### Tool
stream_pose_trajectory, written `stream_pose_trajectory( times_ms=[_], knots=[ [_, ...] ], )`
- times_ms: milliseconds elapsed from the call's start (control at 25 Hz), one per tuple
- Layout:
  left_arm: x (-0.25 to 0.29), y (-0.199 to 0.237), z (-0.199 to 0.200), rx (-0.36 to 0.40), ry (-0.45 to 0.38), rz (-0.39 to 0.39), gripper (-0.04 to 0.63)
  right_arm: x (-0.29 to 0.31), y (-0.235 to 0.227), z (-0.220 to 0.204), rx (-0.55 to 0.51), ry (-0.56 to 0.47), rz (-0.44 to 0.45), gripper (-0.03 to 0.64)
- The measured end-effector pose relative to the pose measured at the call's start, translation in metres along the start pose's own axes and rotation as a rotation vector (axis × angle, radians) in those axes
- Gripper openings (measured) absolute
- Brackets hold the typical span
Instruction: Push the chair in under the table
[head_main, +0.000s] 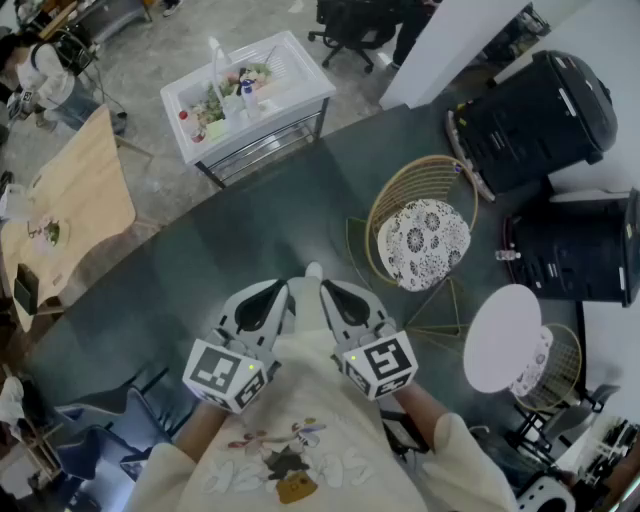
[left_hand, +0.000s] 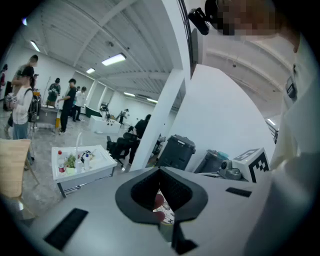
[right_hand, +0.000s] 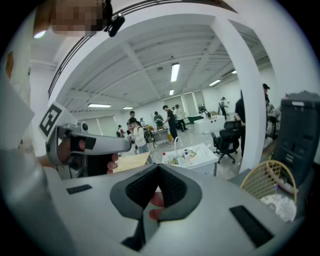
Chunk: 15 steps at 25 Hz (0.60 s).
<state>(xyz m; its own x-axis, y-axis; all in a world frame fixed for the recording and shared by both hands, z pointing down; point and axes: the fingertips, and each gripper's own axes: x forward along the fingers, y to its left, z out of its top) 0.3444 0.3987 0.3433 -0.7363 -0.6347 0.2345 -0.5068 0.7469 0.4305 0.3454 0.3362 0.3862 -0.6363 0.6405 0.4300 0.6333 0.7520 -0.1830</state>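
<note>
Head view: white tub (head_main: 252, 126) beyond chair (head_main: 425, 240), containing bottles (head_main: 247, 98) and greens (head_main: 215, 100); left tool (head_main: 283, 292), right tool (head_main: 325, 290) both closed, empty.

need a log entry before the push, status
Left gripper and right gripper shut, empty, side by side. Wire chair stands off the round white table, untouched. Nothing seen between them.

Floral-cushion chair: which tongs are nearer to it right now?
Right. In the head view the right tongs are left of the chair, not touching; the left tongs sit farther left again.
</note>
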Motion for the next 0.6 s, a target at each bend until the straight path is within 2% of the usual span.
stream_pose_trajectory(
  times_ms=[80,160,280,480,600],
  knots=[
    [0.026,0.005,0.004,0.003,0.033,-0.019,0.000,0.015,-0.017,0.004,0.063,-0.005,-0.020,0.006],
    [0.058,0.013,0.012,0.015,0.063,-0.046,0.000,0.031,-0.041,0.015,0.082,-0.027,-0.058,0.006],
    [0.113,0.024,0.027,0.048,0.135,-0.121,0.000,0.049,-0.088,0.033,0.095,-0.043,-0.149,0.006],
    [0.207,0.039,0.064,0.129,0.270,-0.247,0.000,0.072,-0.179,0.078,0.191,-0.095,-0.311,0.006],
    [0.258,0.034,0.080,0.171,0.313,-0.299,0.000,0.064,-0.236,0.093,0.261,-0.109,-0.395,0.006]
  ],
)
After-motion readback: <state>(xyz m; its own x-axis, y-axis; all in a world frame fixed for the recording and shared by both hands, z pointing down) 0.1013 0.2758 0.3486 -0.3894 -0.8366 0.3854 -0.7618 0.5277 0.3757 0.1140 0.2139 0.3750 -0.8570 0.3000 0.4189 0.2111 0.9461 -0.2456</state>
